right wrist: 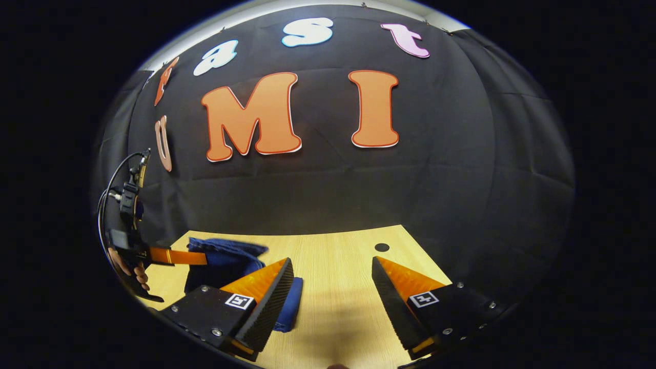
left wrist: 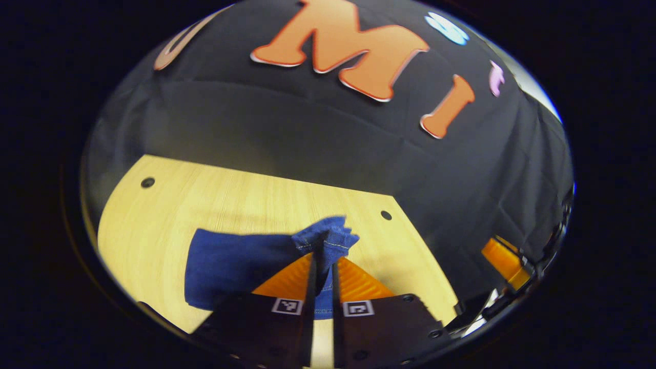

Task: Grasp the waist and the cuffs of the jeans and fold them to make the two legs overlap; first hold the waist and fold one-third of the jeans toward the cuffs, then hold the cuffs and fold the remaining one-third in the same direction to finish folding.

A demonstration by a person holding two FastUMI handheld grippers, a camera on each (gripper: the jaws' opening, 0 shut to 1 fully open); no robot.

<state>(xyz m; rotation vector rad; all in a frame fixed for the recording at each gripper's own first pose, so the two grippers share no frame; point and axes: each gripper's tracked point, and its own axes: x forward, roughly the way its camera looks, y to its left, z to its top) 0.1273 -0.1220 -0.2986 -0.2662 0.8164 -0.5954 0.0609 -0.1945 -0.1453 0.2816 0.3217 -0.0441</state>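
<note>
Left gripper view: left fingers [left wrist: 322,256] nearly closed, pinching a bunched edge of the jeans [left wrist: 236,266] — waist or cuff cannot be told. The bundle lies on the tabletop [left wrist: 215,200], running leftward from that grip. Right gripper view: jeans [right wrist: 225,261] sit left of the right fingers [right wrist: 333,287], touching the left one; these stand wide apart, holding nothing — the left hand is nearer. Count: one jeans, two grippers.
</note>
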